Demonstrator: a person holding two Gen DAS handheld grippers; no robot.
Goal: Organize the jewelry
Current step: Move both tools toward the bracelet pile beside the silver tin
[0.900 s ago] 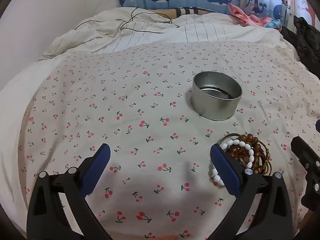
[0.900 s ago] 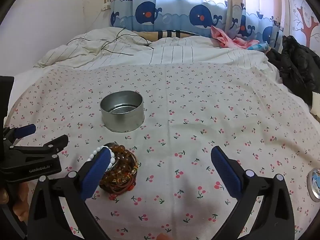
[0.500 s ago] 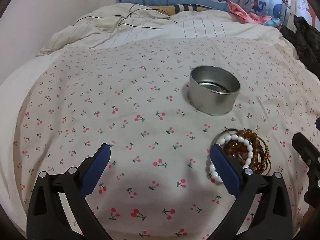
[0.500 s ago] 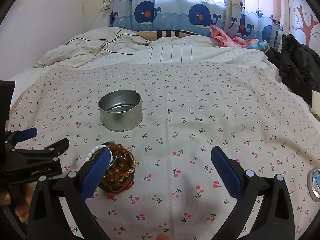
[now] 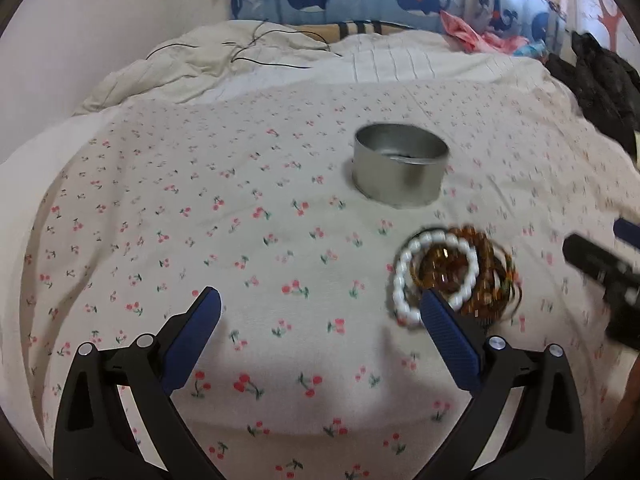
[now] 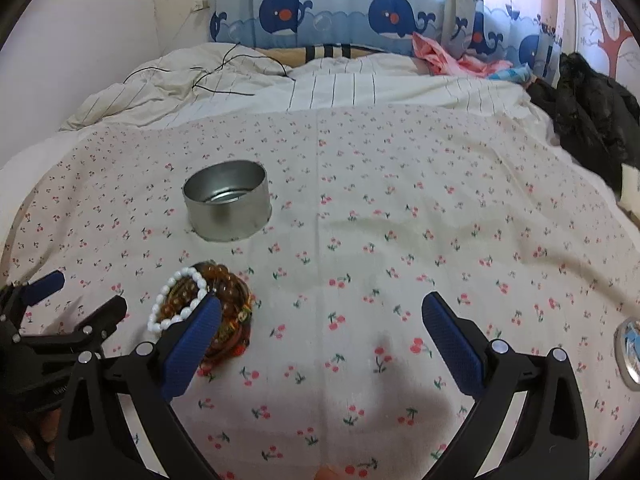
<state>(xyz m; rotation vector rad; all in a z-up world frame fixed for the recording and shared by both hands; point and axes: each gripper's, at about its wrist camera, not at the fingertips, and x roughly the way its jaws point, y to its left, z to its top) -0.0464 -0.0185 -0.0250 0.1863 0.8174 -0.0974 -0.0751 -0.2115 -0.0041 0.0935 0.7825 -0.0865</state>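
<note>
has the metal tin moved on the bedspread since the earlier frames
No. In the right wrist view the metal tin sits in the same spot relative to the bracelet pile and the bedspread fold; only the cameras shifted.

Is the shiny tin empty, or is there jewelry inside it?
Empty, as far as shows. The tin stands upright with a bare metal bottom, and the bracelets still lie piled on the bedsheet outside it.

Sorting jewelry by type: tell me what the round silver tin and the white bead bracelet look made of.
Round silver tin: thin metal, likely tinplate; dull brushed sheen, reflective floor. White bead bracelet: glossy opaque oval beads, maybe glass, stone or plastic; the look cannot settle which.
</note>
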